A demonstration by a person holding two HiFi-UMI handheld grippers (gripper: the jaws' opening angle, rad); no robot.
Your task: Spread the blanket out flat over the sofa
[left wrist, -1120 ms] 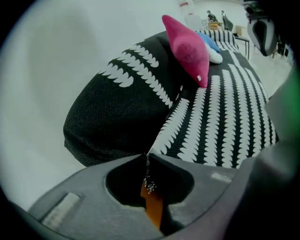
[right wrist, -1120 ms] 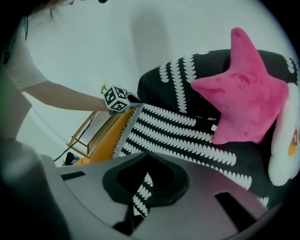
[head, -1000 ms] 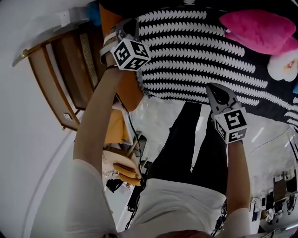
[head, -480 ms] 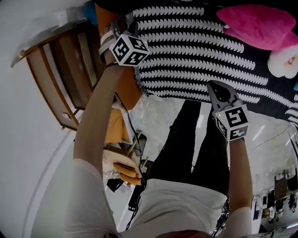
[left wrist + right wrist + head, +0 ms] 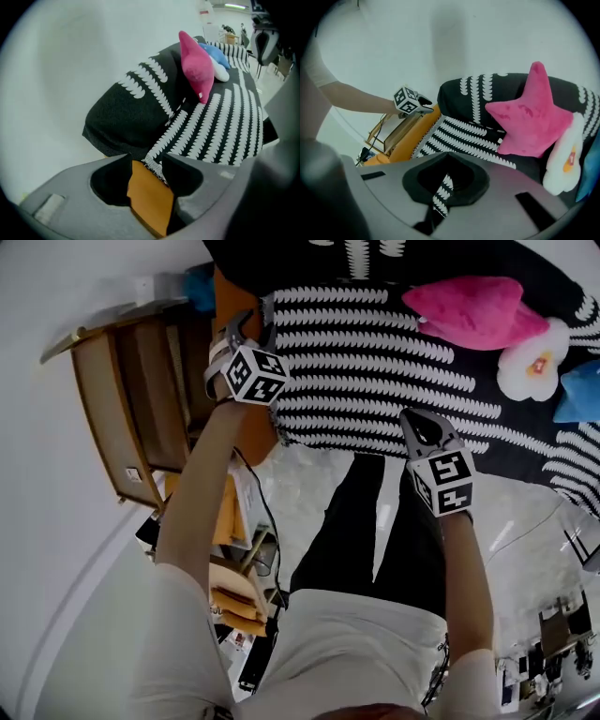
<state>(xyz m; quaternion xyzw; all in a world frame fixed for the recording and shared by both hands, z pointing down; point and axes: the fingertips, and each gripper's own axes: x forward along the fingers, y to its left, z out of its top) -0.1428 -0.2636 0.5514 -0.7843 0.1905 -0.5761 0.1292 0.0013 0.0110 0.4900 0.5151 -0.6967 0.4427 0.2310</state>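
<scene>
1. The blanket [image 5: 394, 362], black with white leaf rows, lies over the sofa. Its long axis follows the sofa's length, from the orange sofa arm [image 5: 398, 143] on the left toward the cushions on the right. The leaf rows on the seat run the same way, while those on the backrest run up and over.
2. The left tongs [image 5: 146, 160] sit at the blanket's fringed corner on the orange arm. Their jaws stand a narrow way apart, released rather than clamped. The fringe lies across the gap at the tips, with the orange arm showing through behind it.
3. The right tongs [image 5: 447, 161] are clenched on the blanket's front hem, and a strip of the patterned cloth hangs down between the jaws.
4. A pink star cushion [image 5: 469, 310], a white flower cushion [image 5: 530, 367] and a blue cushion [image 5: 577, 395] rest on the blanket toward the right end.
5. The front hem meets the pale glossy floor [image 5: 319, 484], which is bare beside the person's legs. A wooden table [image 5: 103, 418] stands against the wall, close by the orange arm.
</scene>
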